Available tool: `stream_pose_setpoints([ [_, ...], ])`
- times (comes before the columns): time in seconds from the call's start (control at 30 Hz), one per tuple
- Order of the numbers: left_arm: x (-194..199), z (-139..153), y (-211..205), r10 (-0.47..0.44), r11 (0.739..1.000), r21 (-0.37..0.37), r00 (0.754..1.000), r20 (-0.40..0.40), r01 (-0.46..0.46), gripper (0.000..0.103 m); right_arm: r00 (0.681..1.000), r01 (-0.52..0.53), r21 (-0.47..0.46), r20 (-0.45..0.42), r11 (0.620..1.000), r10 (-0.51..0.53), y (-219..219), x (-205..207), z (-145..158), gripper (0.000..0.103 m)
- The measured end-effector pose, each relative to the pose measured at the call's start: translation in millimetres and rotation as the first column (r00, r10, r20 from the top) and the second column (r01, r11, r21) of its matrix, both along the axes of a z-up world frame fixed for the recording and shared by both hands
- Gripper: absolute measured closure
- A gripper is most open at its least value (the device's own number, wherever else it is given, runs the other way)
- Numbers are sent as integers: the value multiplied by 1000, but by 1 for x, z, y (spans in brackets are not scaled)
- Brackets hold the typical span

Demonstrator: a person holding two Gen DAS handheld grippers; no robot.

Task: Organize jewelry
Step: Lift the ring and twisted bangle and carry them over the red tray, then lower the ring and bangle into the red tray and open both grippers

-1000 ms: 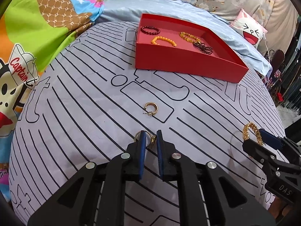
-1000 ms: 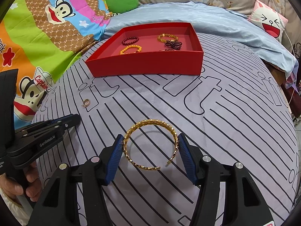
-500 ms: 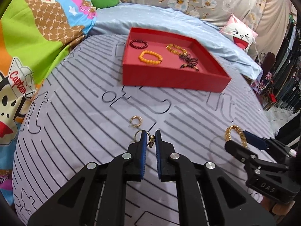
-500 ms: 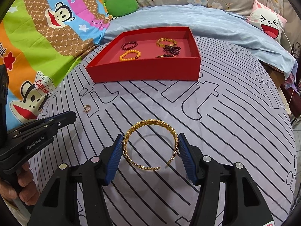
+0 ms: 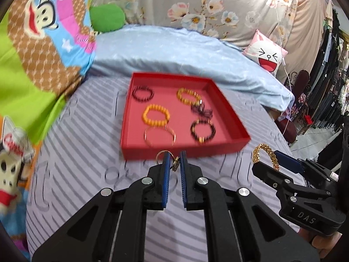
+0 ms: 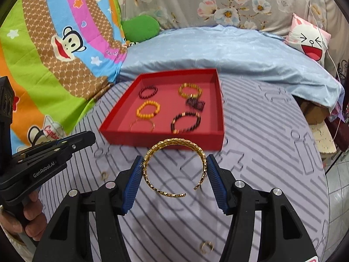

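My left gripper (image 5: 173,160) is shut on a small gold hoop earring (image 5: 175,163), lifted just before the near wall of the red tray (image 5: 185,150). My right gripper (image 6: 174,166) is shut on a gold open bangle (image 6: 174,168), held above the mat in front of the red tray (image 6: 161,138). The tray holds several bead bracelets and a thin gold bangle (image 5: 159,135). The right gripper (image 5: 267,160) with the bangle (image 5: 265,155) also shows in the left wrist view; the left gripper's tip (image 6: 87,136) shows in the right wrist view.
A grey mat (image 6: 272,144) with black outlines covers the surface. Two small gold rings (image 6: 104,175) (image 6: 206,247) lie on it. A blue sheet (image 6: 218,50), a cartoon blanket (image 6: 54,54) and a white face pillow (image 6: 309,43) lie behind.
Both grippers have risen and moved toward the red tray, each carrying its piece. The tray now looks nearer and its whole inside shows.
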State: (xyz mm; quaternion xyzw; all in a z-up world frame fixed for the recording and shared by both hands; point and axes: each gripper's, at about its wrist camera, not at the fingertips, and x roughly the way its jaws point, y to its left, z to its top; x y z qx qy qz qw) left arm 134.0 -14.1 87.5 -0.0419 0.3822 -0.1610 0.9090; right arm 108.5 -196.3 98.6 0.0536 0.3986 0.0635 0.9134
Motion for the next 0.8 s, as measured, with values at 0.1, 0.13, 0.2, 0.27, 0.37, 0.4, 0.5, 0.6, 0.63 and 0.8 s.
stream_pose_setpoints([
  [0.1, 23, 9, -6, -5, 1000, -1, 1000, 23, 5, 94, 1000, -3, -4, 20, 1000, 3, 0, 24, 8, 47],
  [0.13, 30, 11, -8, -9, 1000, -3, 1000, 26, 9, 94, 1000, -5, -7, 26, 1000, 5, 1, 33, 11, 47],
  [0.2, 50, 15, -14, -13, 1000, 9, 999, 41, 12, 94, 999, -6, -17, 36, 1000, 7, 3, 49, 14, 47],
  [0.27, 67, 17, -19, -14, 1000, 20, 999, 50, 13, 94, 999, -8, -21, 40, 1000, 9, 5, 66, 15, 47],
  [0.37, 96, 16, -26, -13, 999, 30, 999, 51, 12, 94, 999, -11, -27, 40, 1000, 12, 10, 97, 14, 47],
  [0.4, 103, 15, -27, -14, 999, 30, 999, 49, 13, 94, 999, -11, -29, 39, 1000, 12, 11, 103, 14, 47],
  [0.5, 128, 12, -31, -8, 999, 38, 999, 45, 6, 94, 1000, -5, -33, 30, 999, 6, 12, 129, 9, 46],
  [0.6, 149, 5, -33, 3, 999, 43, 999, 32, -5, 94, 1000, 2, -18, 10, 1000, -2, 9, 151, 1, 46],
  [0.63, 157, 1, -33, 7, 999, 47, 1000, 25, -8, 94, 1000, 5, -16, 3, 1000, -5, 7, 156, -2, 46],
  [0.8, 181, -16, -36, 13, 998, 68, 1000, 1, -13, 94, 999, 15, -7, -37, 1000, -15, 6, 183, -22, 46],
])
